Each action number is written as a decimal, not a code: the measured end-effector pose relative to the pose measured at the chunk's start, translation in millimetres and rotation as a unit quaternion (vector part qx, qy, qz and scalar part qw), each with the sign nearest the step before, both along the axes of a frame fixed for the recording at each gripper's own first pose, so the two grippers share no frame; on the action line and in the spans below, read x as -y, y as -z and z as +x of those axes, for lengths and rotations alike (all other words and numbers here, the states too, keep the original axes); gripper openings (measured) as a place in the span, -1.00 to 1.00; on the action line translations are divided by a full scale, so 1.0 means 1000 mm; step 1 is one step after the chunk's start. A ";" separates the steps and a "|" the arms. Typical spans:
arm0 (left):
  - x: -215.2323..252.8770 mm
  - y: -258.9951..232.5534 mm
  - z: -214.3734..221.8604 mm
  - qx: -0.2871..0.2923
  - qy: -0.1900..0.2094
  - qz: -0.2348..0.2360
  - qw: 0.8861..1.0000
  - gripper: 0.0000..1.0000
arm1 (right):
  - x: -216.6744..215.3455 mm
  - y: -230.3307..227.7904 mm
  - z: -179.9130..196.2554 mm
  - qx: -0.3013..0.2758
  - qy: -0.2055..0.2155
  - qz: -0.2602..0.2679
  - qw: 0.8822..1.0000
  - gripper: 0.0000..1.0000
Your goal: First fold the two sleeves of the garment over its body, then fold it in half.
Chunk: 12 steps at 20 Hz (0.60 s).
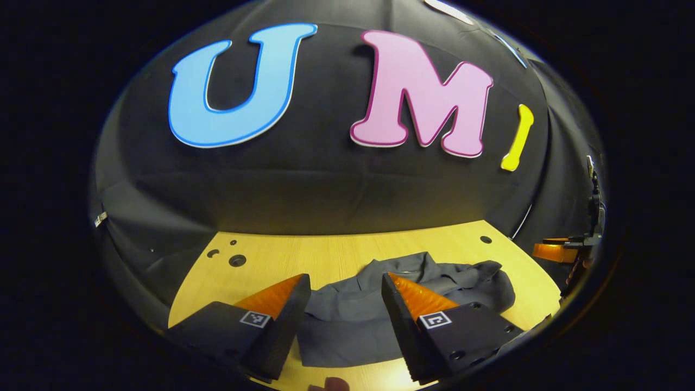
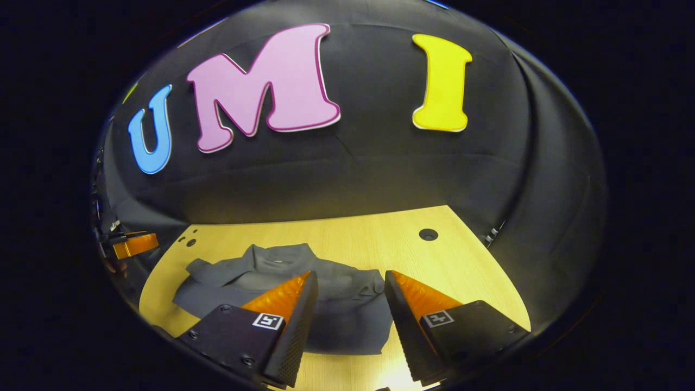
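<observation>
Garment (image 1: 353, 320): we see it crumpled, perhaps already folded, beyond both jaws.
Left gripper (image 1: 346, 288): jaws apart, empty.
Right gripper (image 2: 350, 282): jaws apart, empty.

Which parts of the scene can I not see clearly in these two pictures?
- Left gripper view: the near part of the grey garment is hidden behind the open left gripper.
- Right gripper view: the open right gripper covers the garment's near edge, so how the sleeves lie cannot be told.
- Both views: the wooden table's near edge is cut off.
</observation>
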State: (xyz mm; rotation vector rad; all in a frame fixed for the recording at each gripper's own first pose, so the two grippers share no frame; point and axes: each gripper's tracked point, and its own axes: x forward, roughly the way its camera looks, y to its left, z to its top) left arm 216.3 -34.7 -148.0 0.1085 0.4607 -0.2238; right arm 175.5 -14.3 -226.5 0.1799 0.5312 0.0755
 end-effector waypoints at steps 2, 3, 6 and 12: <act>0.001 -0.009 -0.019 0.005 0.006 -0.002 1.000 0.70 | -0.004 -0.017 -0.015 0.011 -0.005 0.001 1.000 0.55; 0.000 -0.013 -0.029 0.005 0.005 -0.003 1.000 0.70 | -0.007 -0.024 -0.022 0.016 -0.008 0.004 1.000 0.55; -0.003 -0.019 -0.059 0.003 -0.002 -0.013 1.000 0.70 | -0.015 -0.041 -0.045 0.027 -0.017 0.005 0.999 0.55; -0.004 -0.031 -0.113 0.006 -0.025 -0.032 0.999 0.75 | -0.039 -0.052 -0.093 0.039 -0.036 -0.022 0.998 0.55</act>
